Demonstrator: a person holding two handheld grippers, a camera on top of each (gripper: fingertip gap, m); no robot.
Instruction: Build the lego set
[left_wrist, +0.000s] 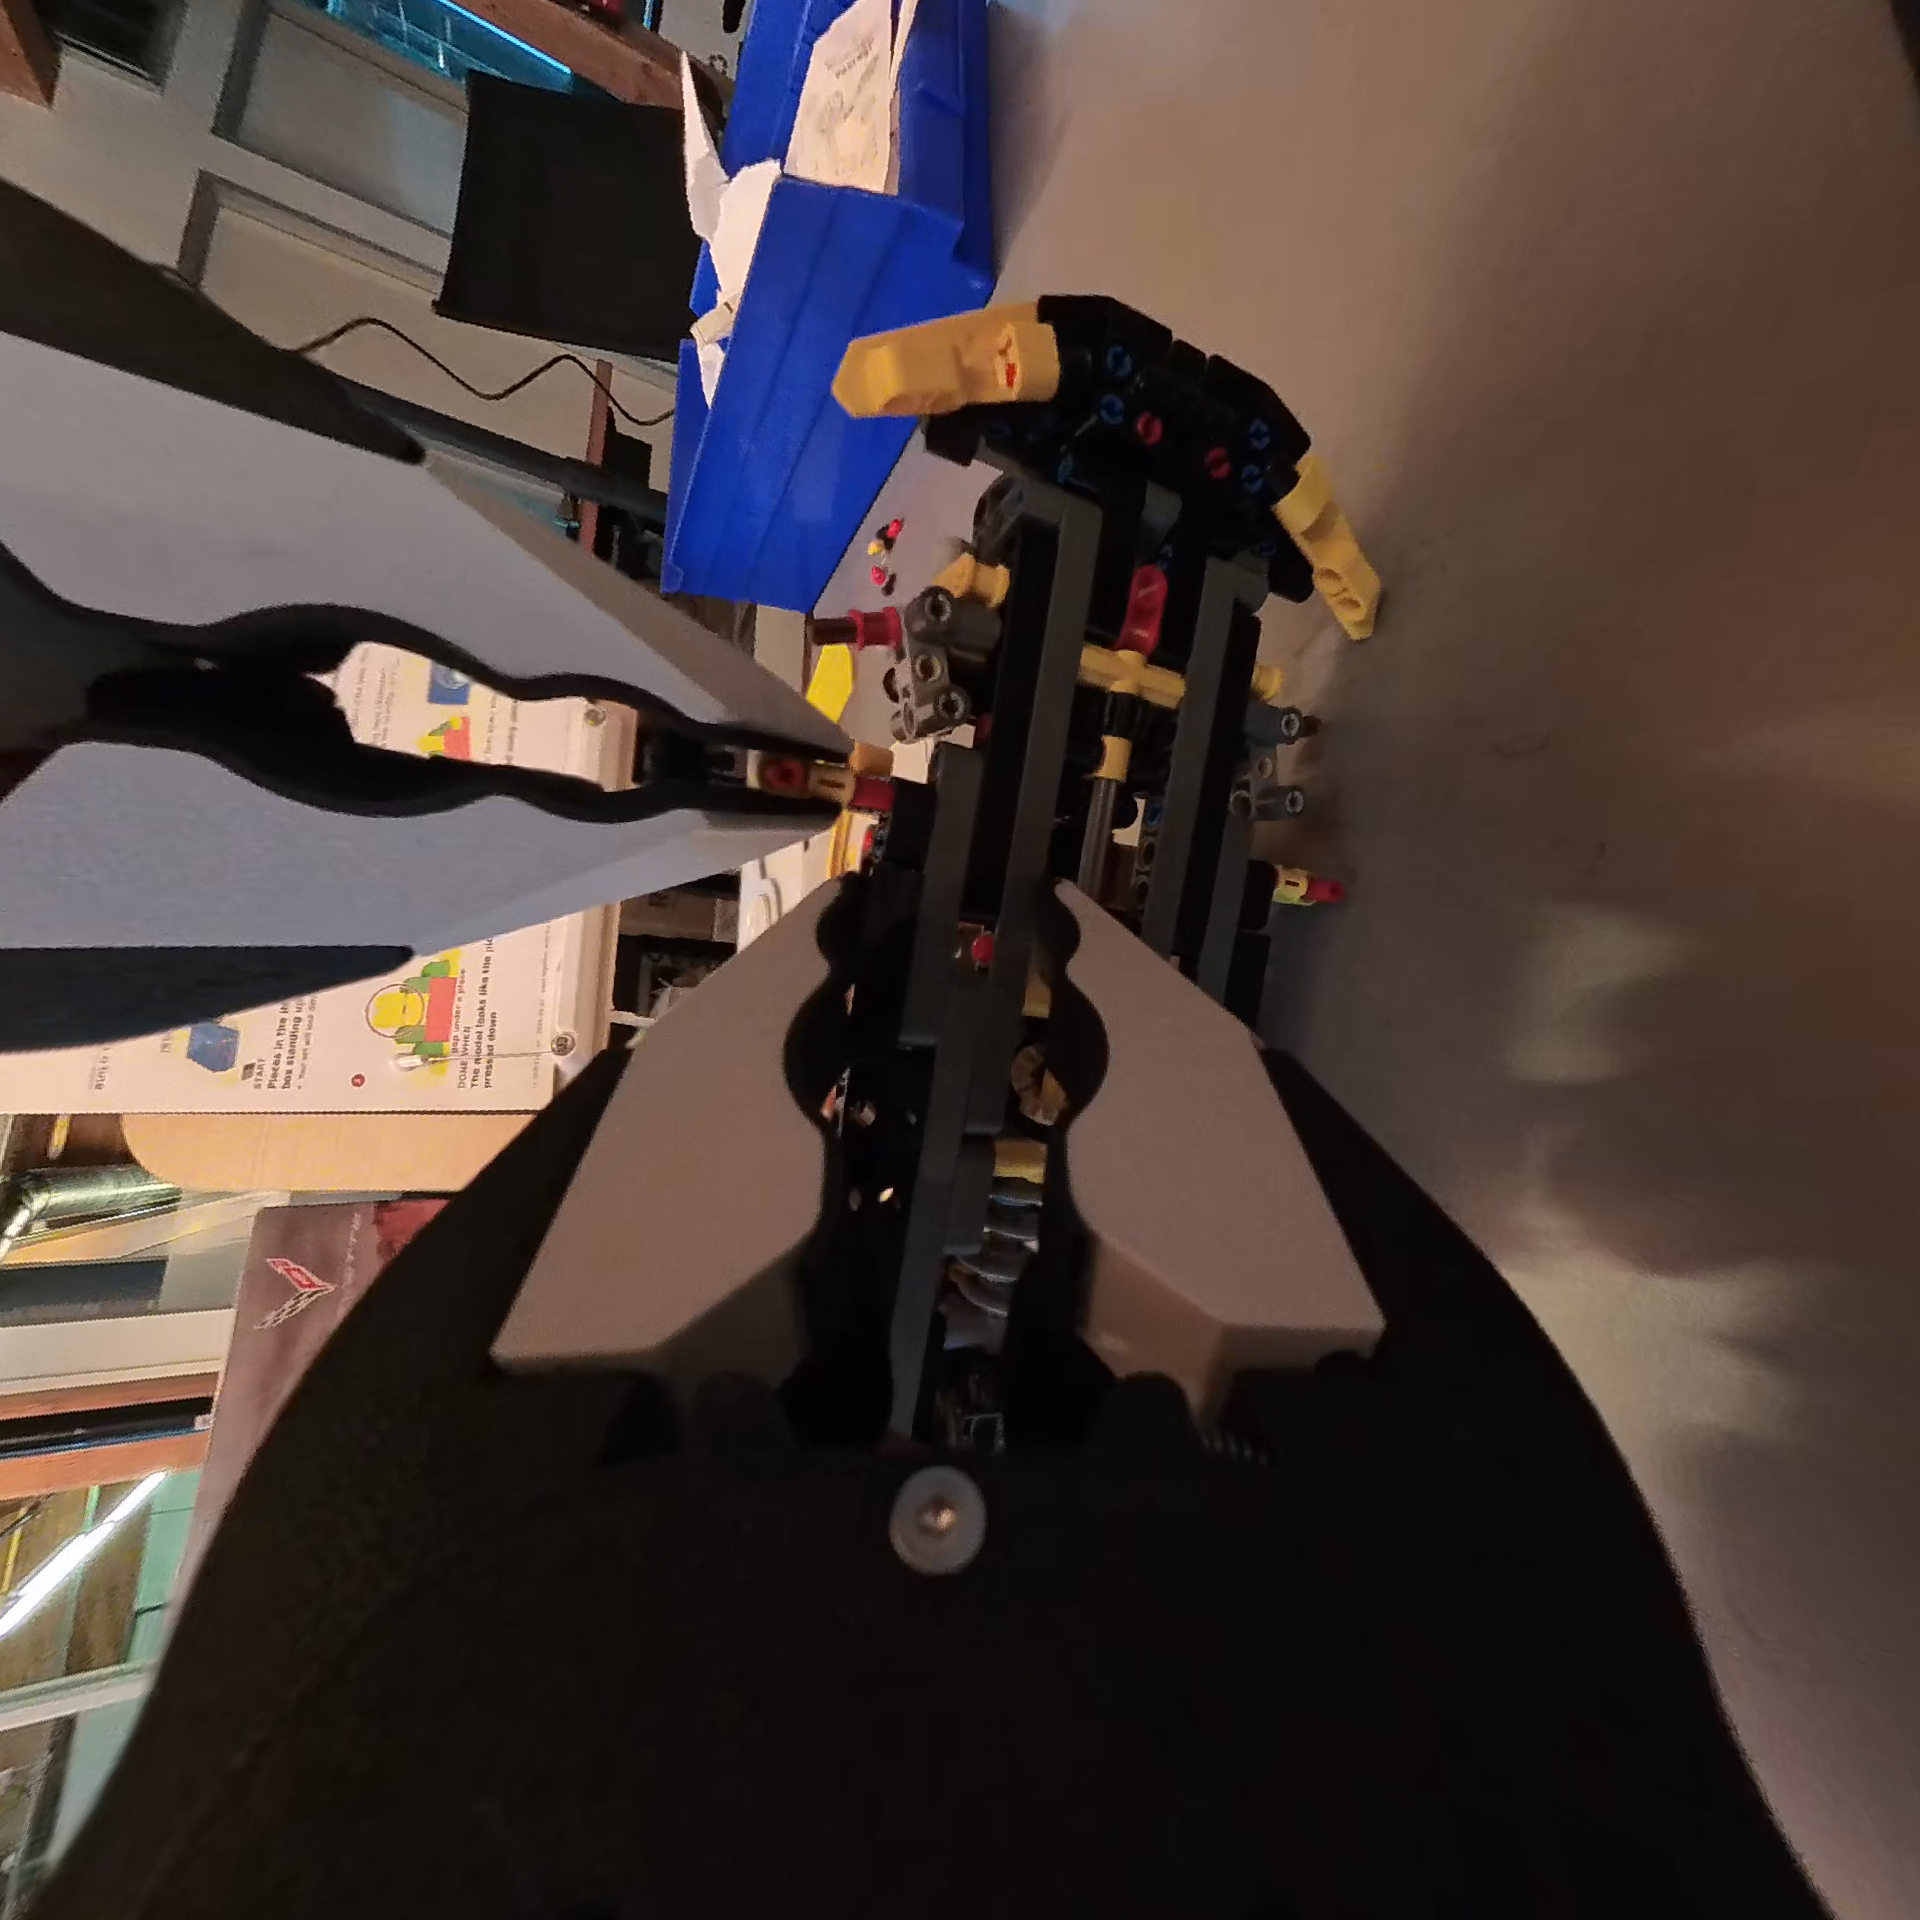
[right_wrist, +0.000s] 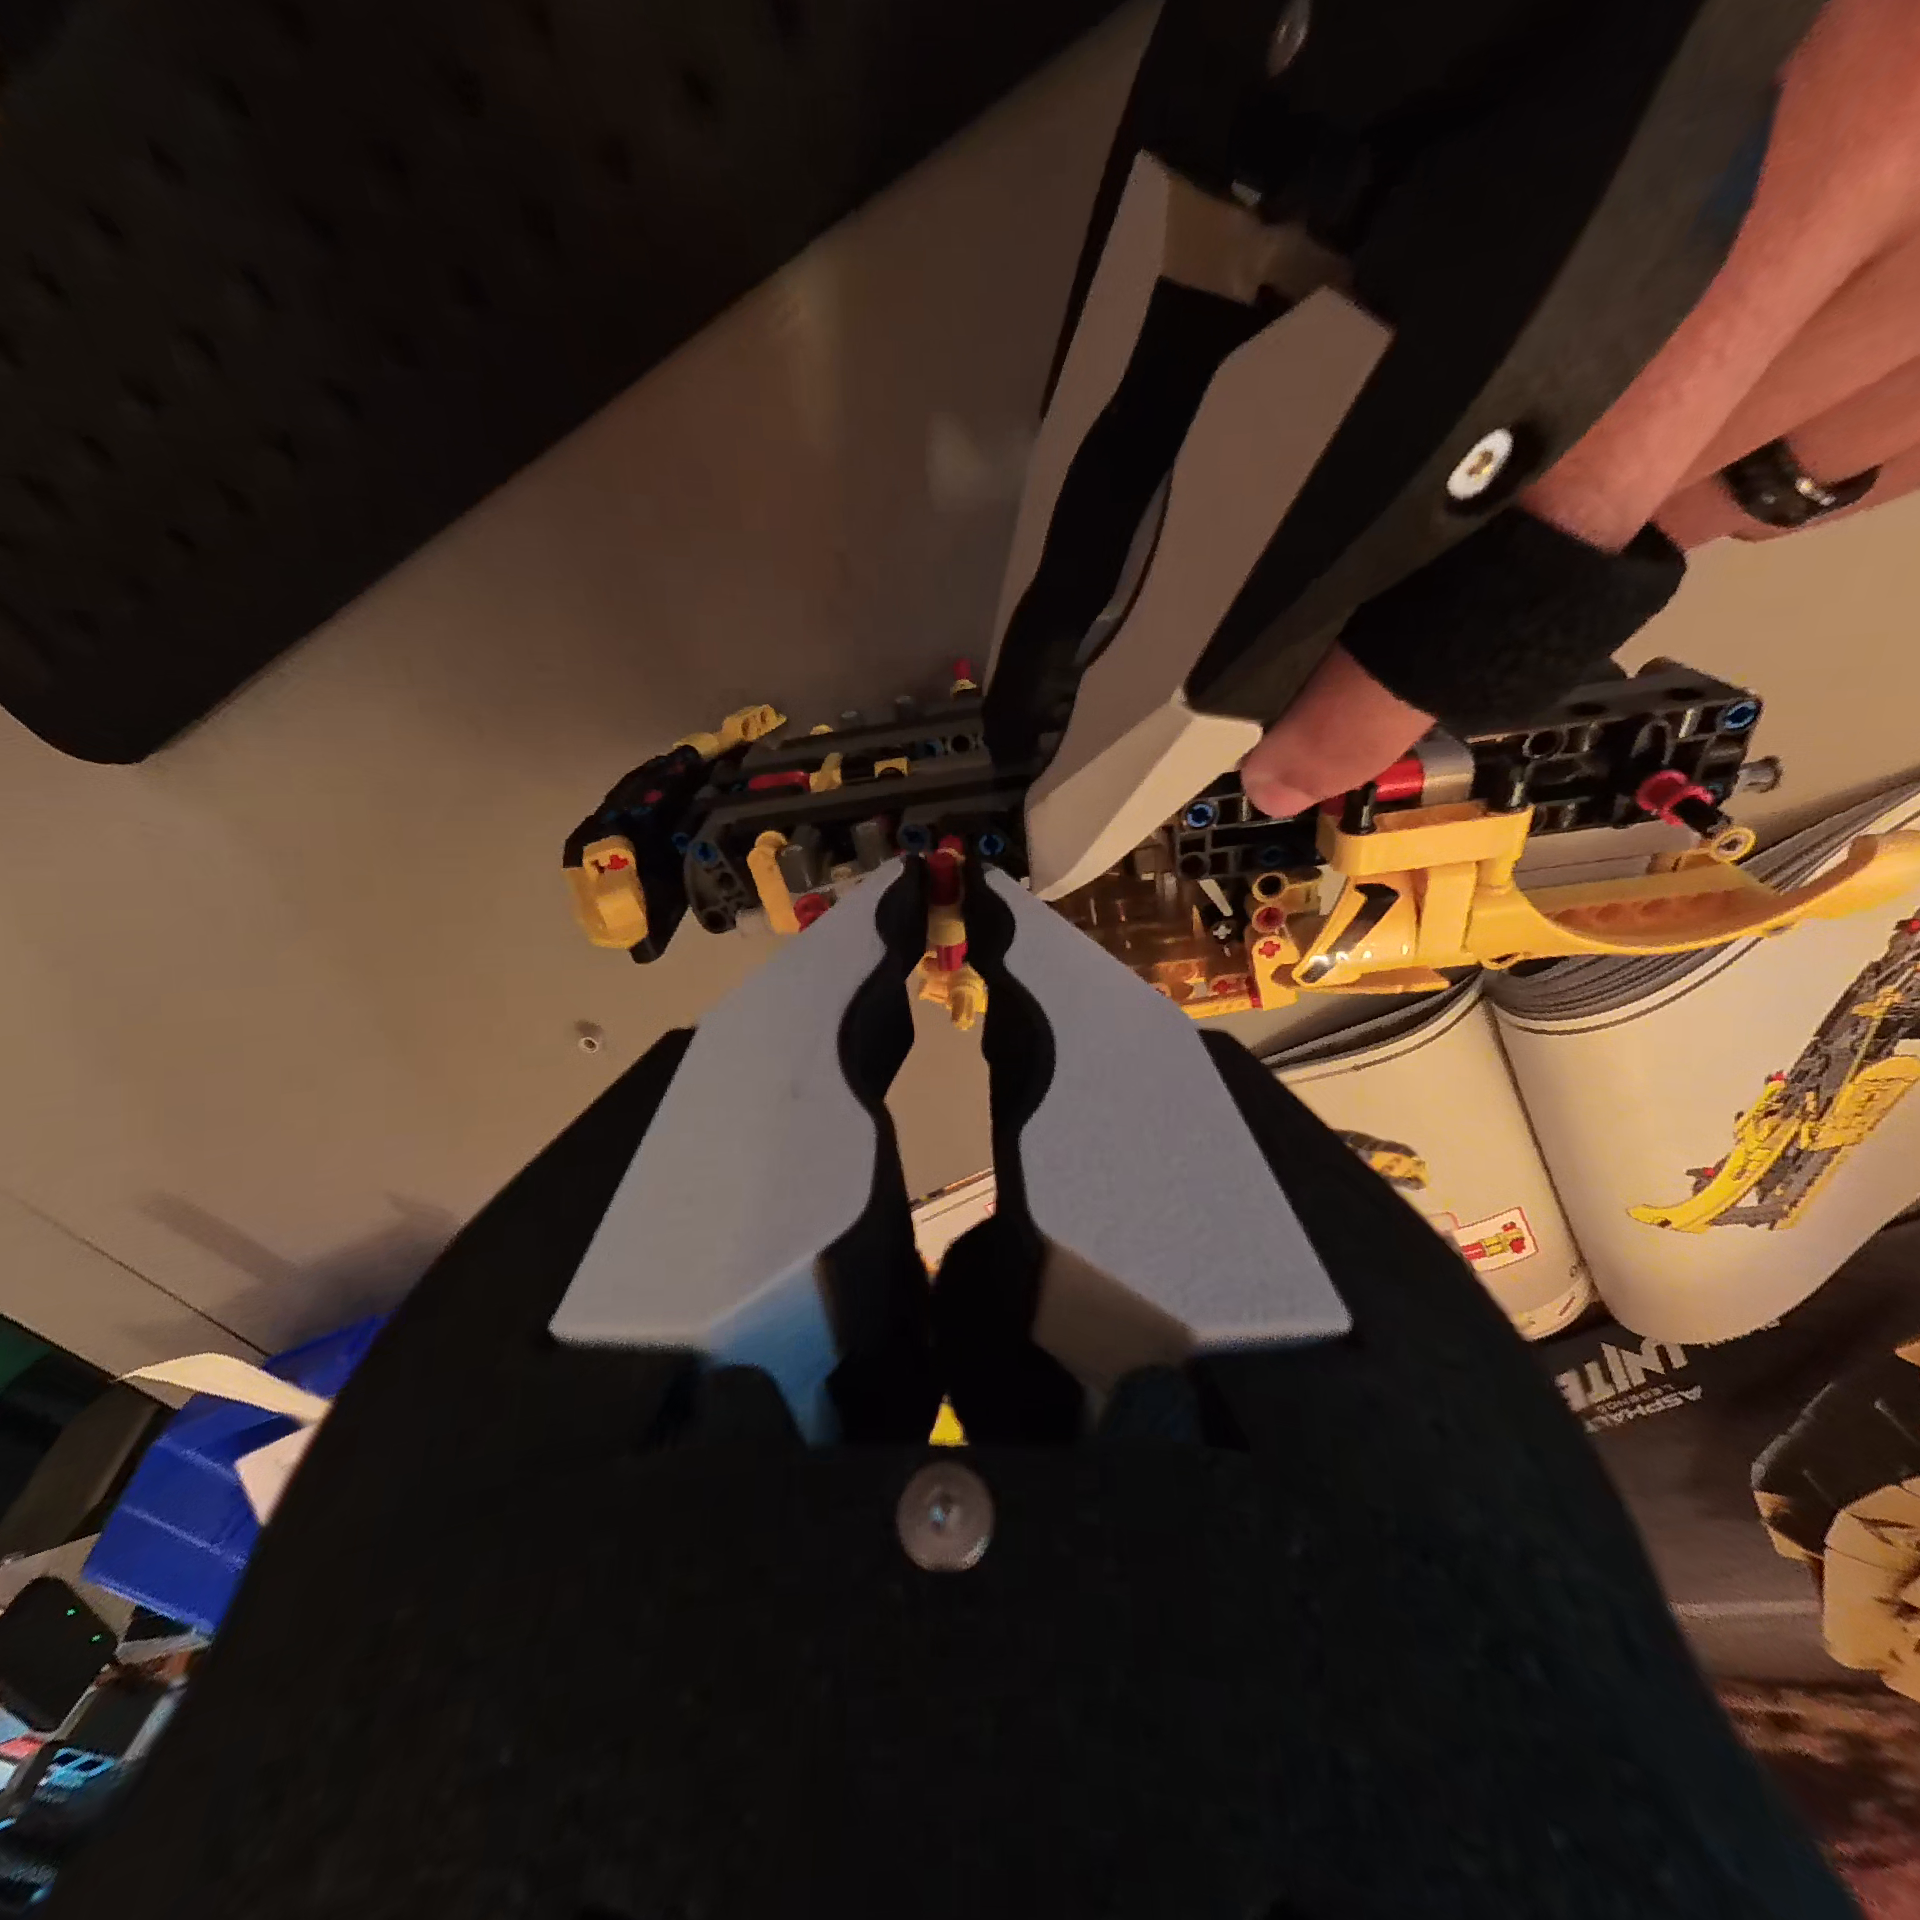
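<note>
Left gripper (left_wrist: 951, 904) — matte black, broad flared plastic body; two pale grey wedge-shaped fingers (left_wrist: 686, 1122) lined with wavy black rubber pads; one silver screw (left_wrist: 935, 1520) in a round washer at the near centre.

Right gripper (right_wrist: 943, 883) — same build: black body, grey wedge fingers (right_wrist: 1132, 1122), scalloped black pads, silver screw (right_wrist: 943, 1519).

Person's hand (right_wrist: 1714, 343) — wears a dark band ring (right_wrist: 1797, 488) and a black fabric strap (right_wrist: 1507, 623) across one finger.
</note>
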